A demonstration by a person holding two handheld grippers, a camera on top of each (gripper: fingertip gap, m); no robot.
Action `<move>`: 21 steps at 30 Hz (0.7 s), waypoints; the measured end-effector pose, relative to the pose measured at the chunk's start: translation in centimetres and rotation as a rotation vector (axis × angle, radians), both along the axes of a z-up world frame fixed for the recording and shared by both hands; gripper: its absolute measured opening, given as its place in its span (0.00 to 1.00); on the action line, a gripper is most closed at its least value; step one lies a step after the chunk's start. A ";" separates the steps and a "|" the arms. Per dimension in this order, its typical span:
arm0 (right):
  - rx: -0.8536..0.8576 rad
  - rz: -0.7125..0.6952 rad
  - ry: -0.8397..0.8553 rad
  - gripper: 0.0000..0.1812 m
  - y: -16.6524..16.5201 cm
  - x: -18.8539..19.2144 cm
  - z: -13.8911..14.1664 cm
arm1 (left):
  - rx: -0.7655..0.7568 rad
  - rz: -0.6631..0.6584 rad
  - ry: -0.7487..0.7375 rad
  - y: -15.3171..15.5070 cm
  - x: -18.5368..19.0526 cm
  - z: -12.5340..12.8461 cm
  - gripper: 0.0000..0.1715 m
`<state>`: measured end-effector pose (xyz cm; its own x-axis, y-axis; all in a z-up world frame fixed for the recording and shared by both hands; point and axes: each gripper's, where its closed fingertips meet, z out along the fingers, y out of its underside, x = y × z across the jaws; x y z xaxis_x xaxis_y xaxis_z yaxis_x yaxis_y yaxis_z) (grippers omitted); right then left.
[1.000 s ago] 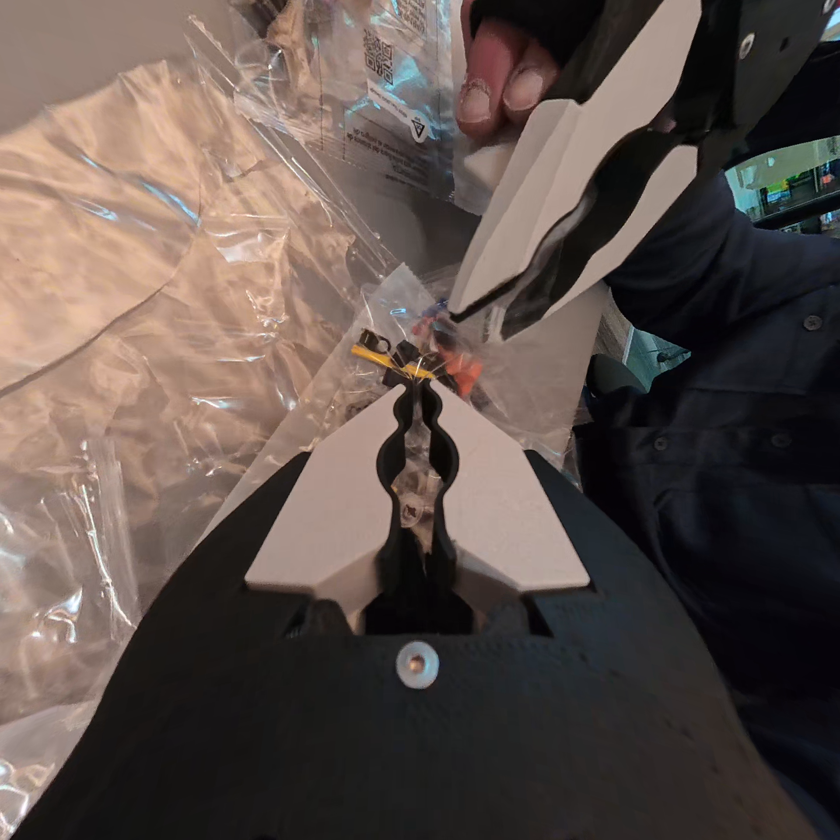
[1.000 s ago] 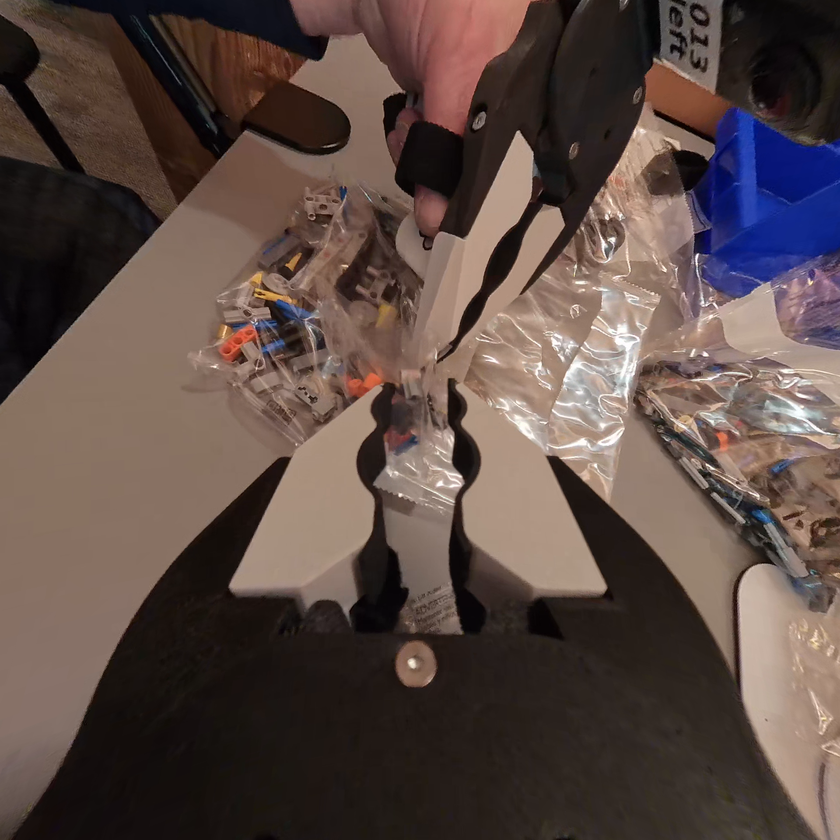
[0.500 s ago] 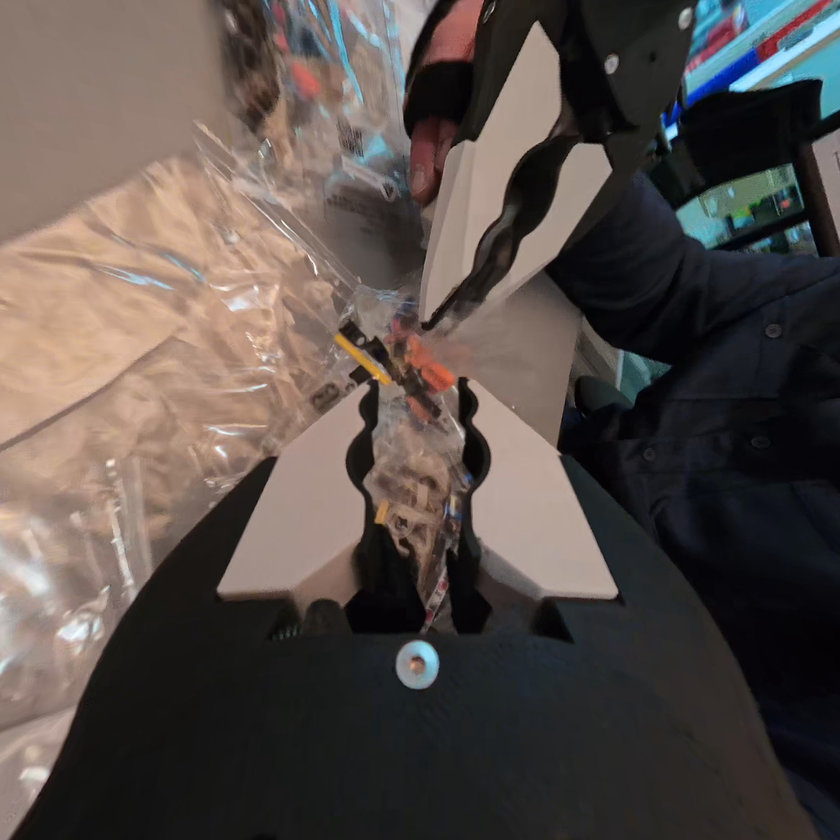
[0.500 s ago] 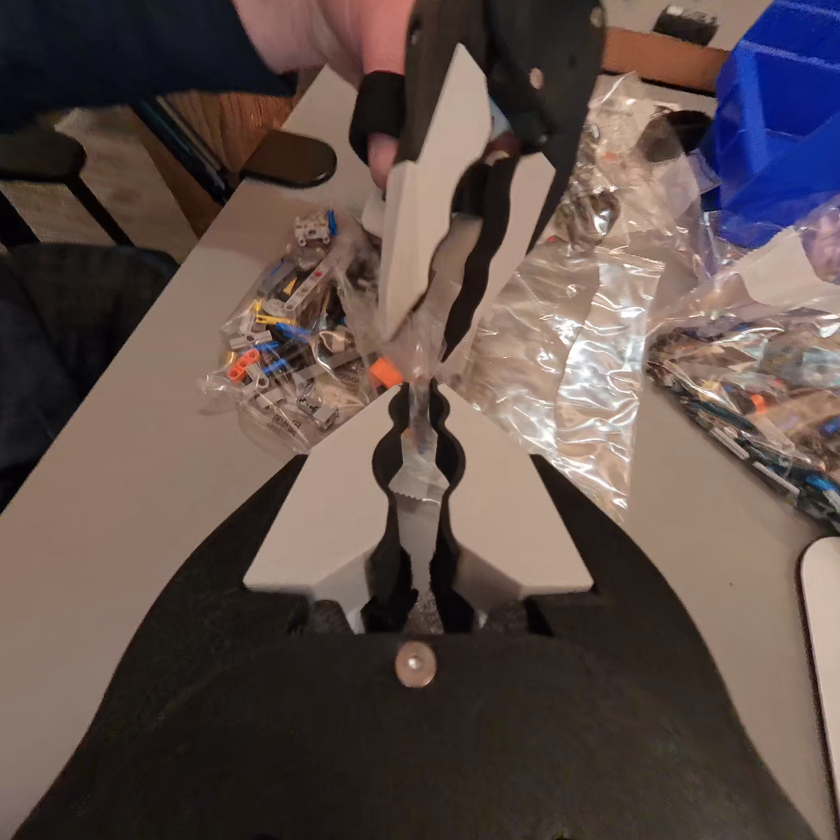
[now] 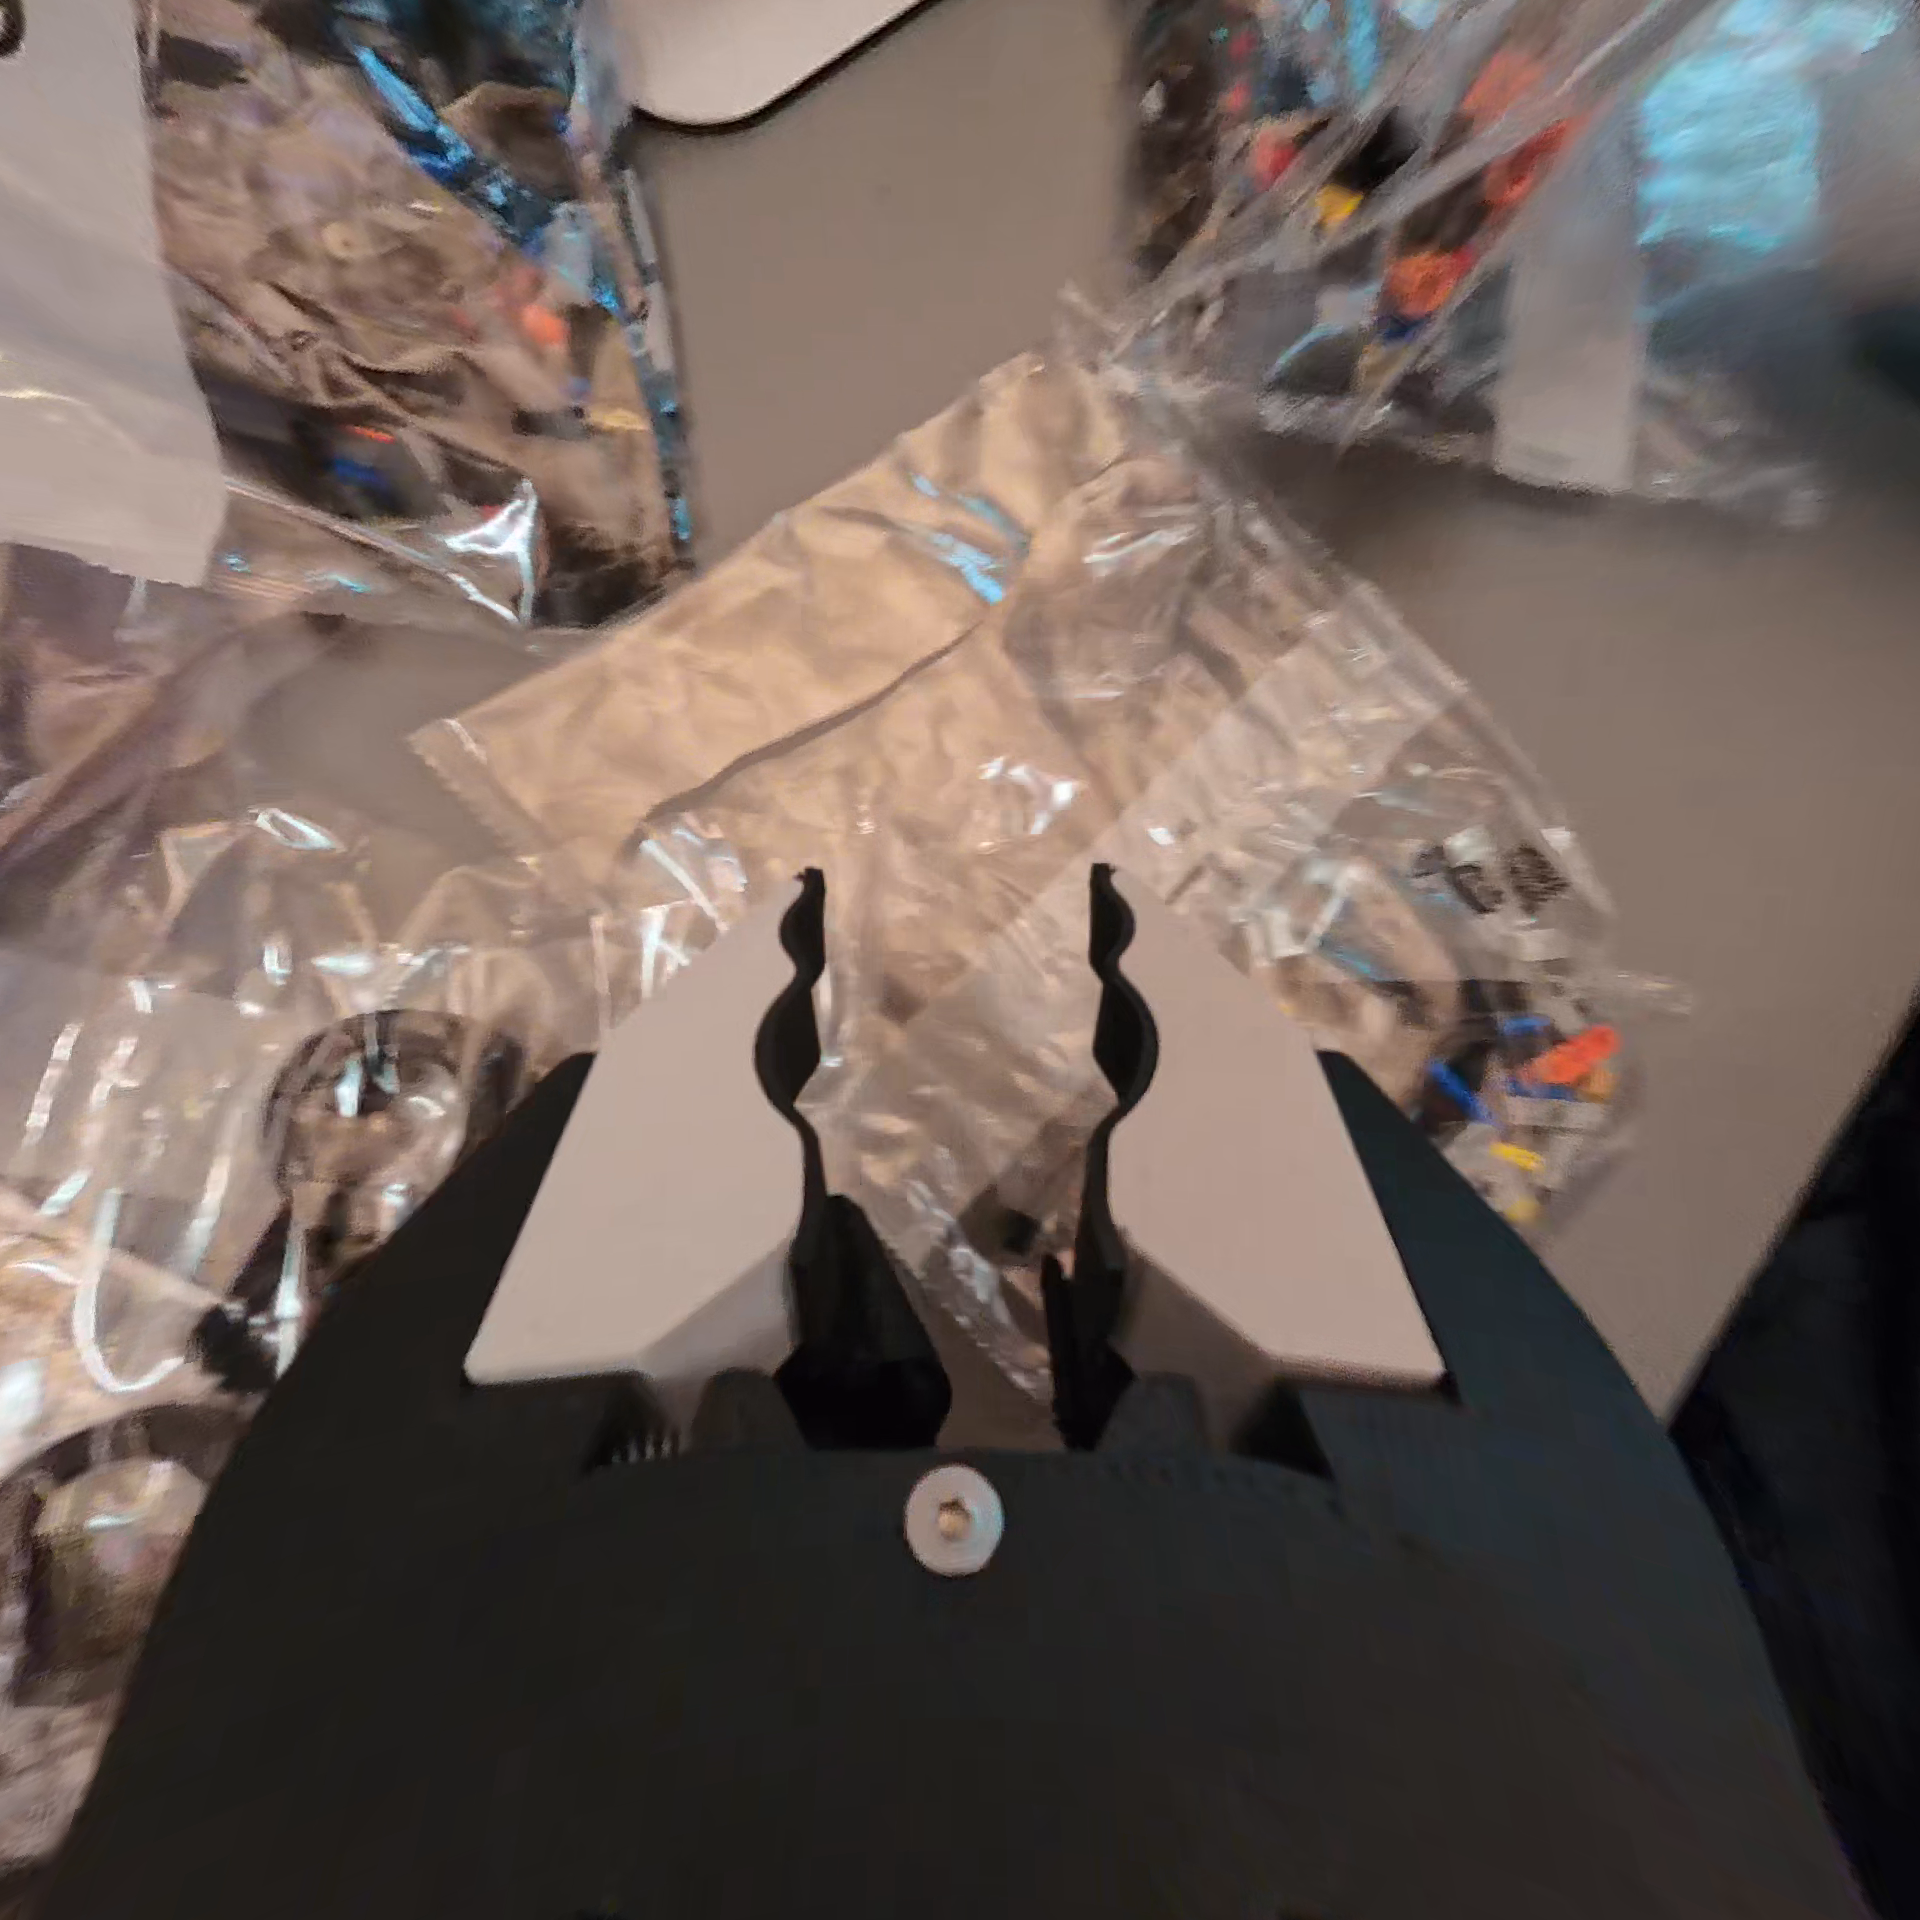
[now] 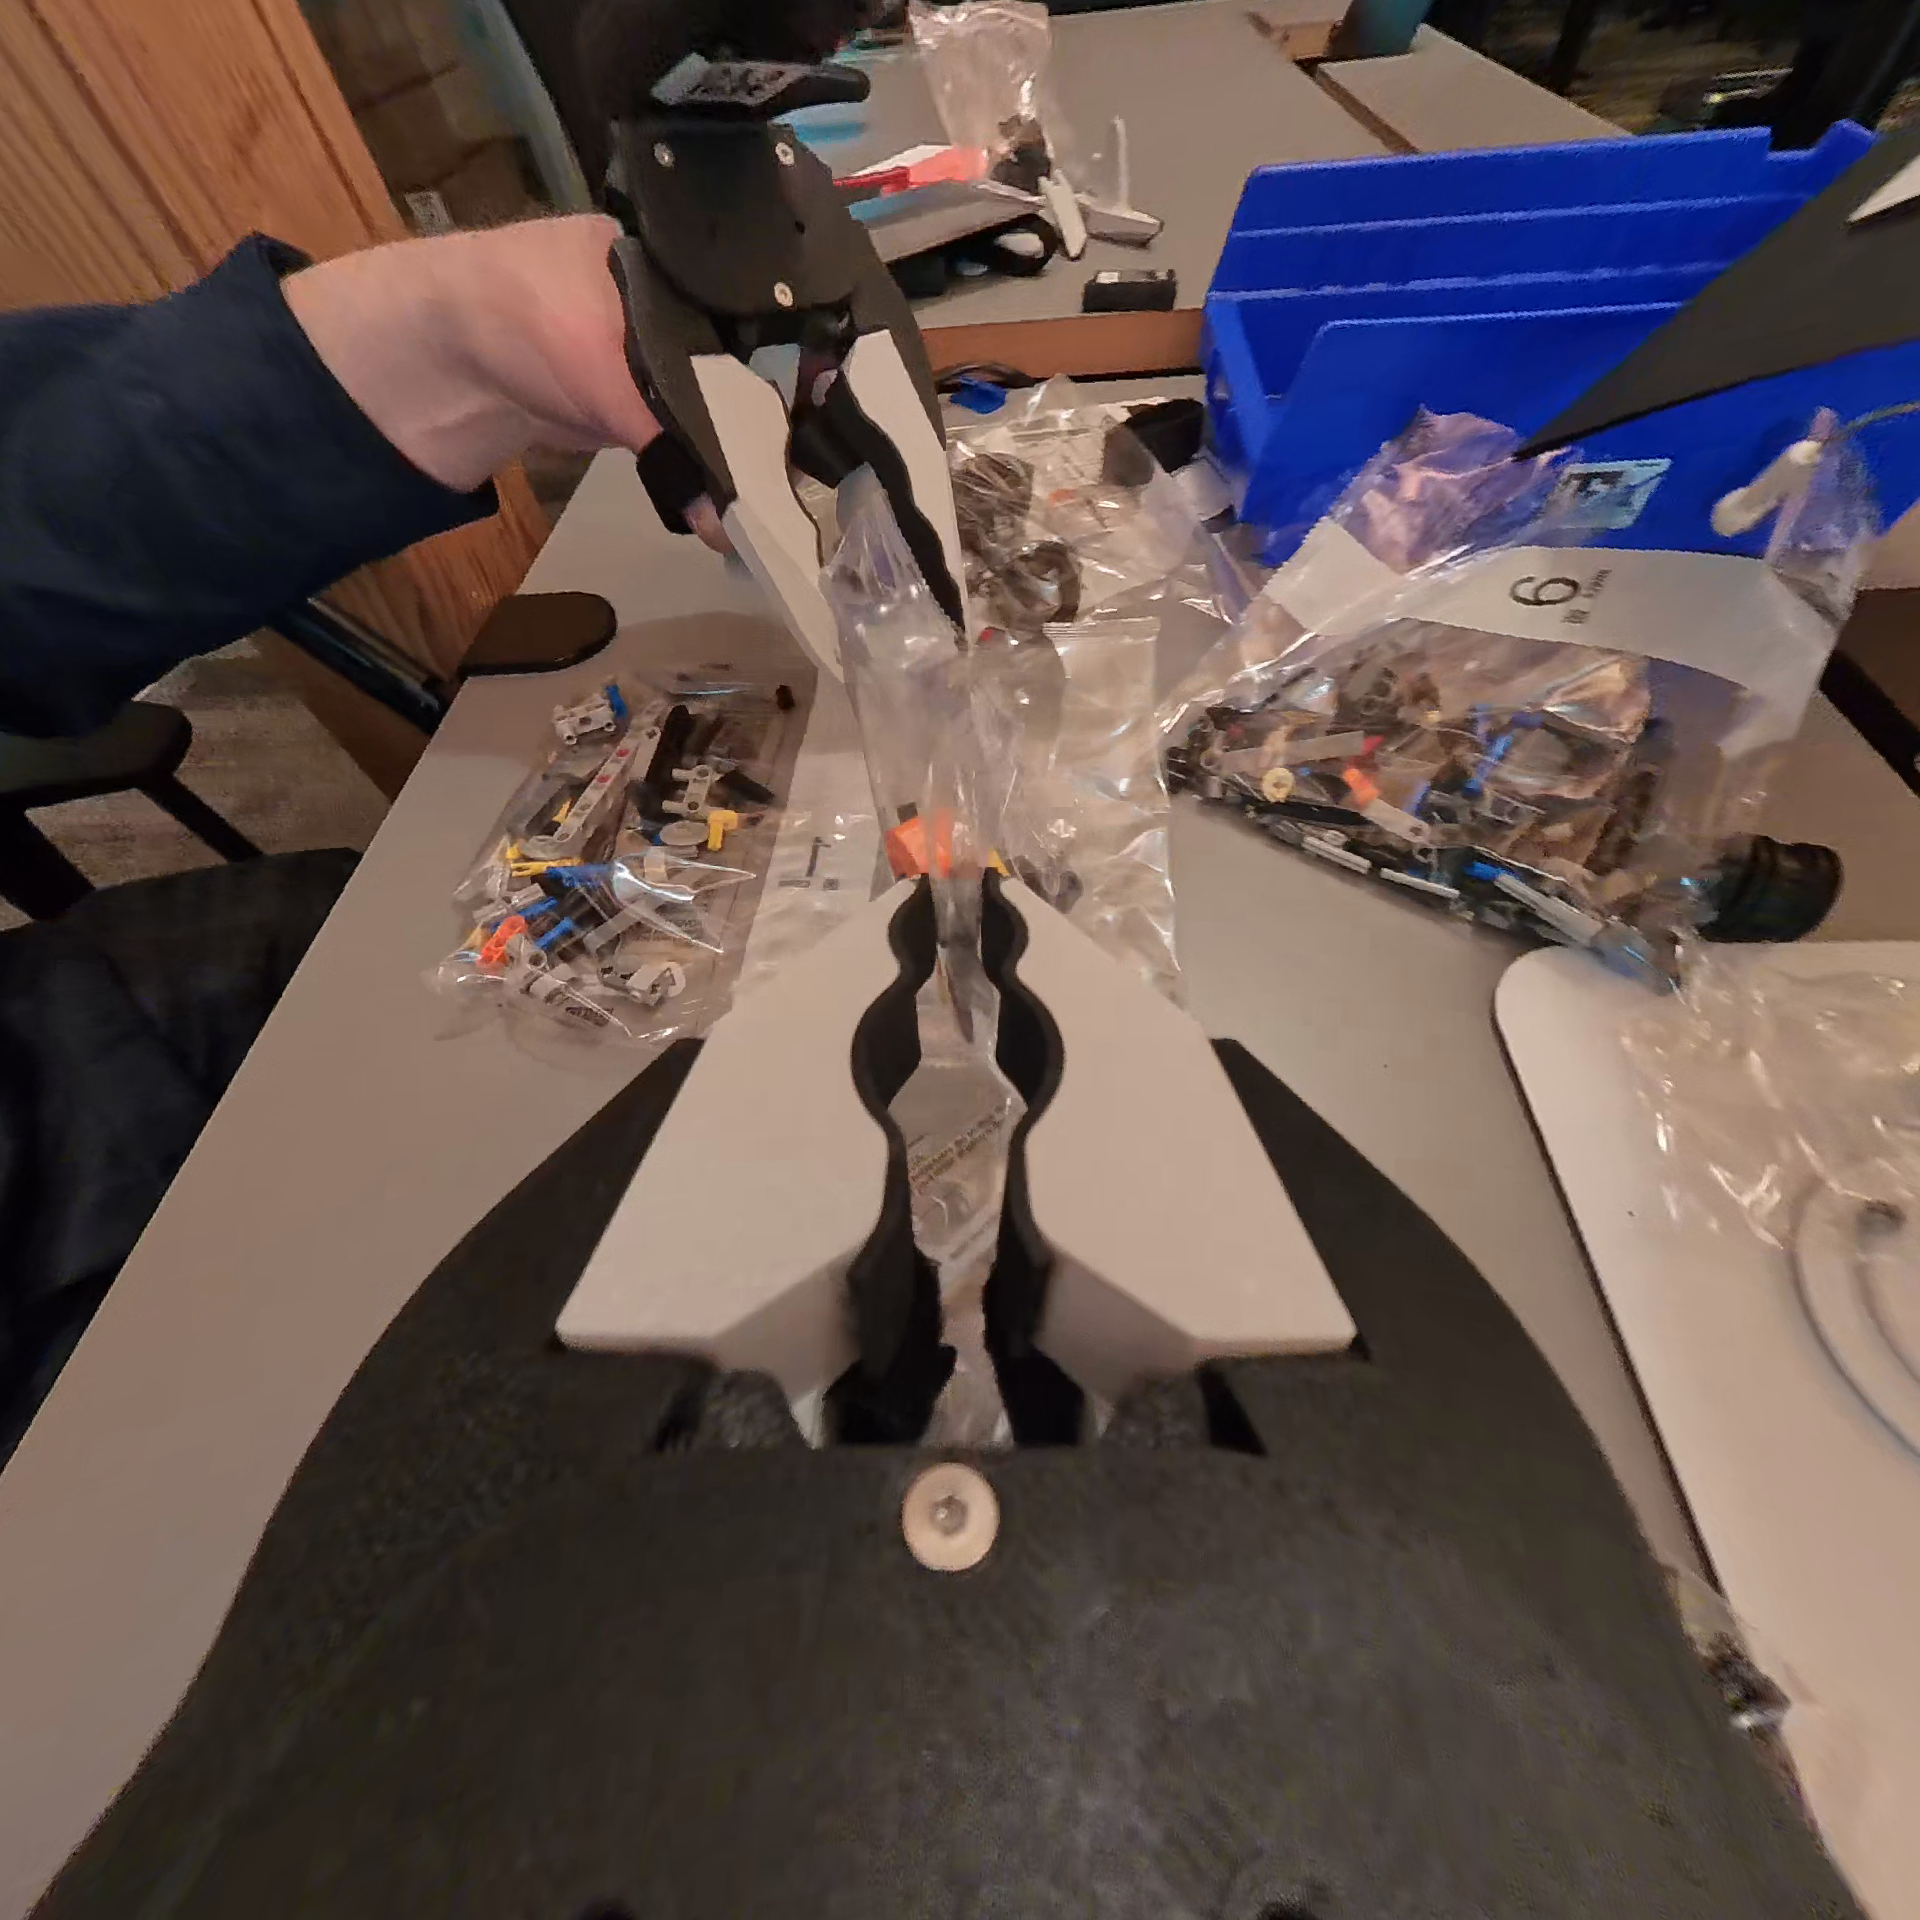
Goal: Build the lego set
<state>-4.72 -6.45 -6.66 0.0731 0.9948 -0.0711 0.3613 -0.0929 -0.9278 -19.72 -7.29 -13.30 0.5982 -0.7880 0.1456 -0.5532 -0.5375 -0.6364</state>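
One small clear bag (image 6: 961, 790) of bricks is pinched between the nearly closed jaws of the right gripper (image 6: 958, 883), above the grey table (image 6: 260, 1174). Its long axis runs up and away toward the left gripper (image 6: 894, 639), whose jaws stand wide with nothing clamped. A flat bag of mixed pieces (image 6: 613, 862) lies left; a fuller bag (image 6: 1455, 769) lies right, before a blue bin (image 6: 1507, 270).

bag (image 5: 1475, 239): blurred, contents unclear | blue bin (image 6: 1538, 312): cut by edge
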 end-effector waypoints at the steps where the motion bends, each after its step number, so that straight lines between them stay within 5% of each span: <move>1: -0.002 -0.008 0.006 0.03 0.2 0.2 0.1 | 0.010 -0.012 0.062 0.5 -0.3 -0.7 0.30; 6: -0.014 -0.017 0.026 0.03 0.5 0.5 0.3 | 0.049 -0.135 0.253 2.0 0.4 -3.7 0.31; 10: -0.015 -0.011 0.028 0.03 0.4 0.3 0.4 | 0.031 -0.181 0.265 2.6 1.8 -4.4 0.31; 16: -0.017 -0.008 0.033 0.03 0.4 0.3 0.5 | 0.062 -0.200 0.236 2.6 2.9 -4.3 0.03; 21: -0.028 -0.030 0.065 0.03 0.8 1.1 1.3 | 0.109 -0.231 0.261 1.5 3.0 -4.0 0.00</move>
<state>-3.67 -5.62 -5.36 0.0974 0.9898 -0.1042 0.2967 -0.1288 -0.9462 -16.73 -5.78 -17.28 0.4080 -0.9094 -0.0811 -0.8037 -0.3157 -0.5044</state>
